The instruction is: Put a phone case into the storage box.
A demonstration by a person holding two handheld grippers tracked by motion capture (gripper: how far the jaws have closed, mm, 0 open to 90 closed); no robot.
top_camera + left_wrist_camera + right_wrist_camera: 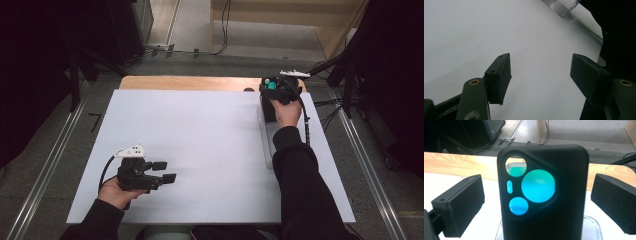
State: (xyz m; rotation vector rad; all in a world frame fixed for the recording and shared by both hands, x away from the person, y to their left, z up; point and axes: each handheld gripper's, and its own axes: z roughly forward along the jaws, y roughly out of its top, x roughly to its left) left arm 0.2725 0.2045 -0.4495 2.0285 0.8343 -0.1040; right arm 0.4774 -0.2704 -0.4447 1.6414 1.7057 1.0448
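**Phone case upright at far right, both grippers open**

The right gripper (276,89) sits at the far right of the white table (200,145), close to its wooden far edge. In the right gripper view its two black jaws stand wide apart, one on each side of a black phone case (544,195); neither pad touches the case. The case stands upright with its camera cut-outs facing the lens (teal shows through the round openings). Its foot rests in a clear tray (591,227), which runs along the right side of the table toward the person.

The left gripper (165,171) is held at the near left of the table, well apart from the case, pointing right. In the left gripper view its jaws are spread with only bare white table between them. A corner of the clear tray (560,7) shows at the top of that view.
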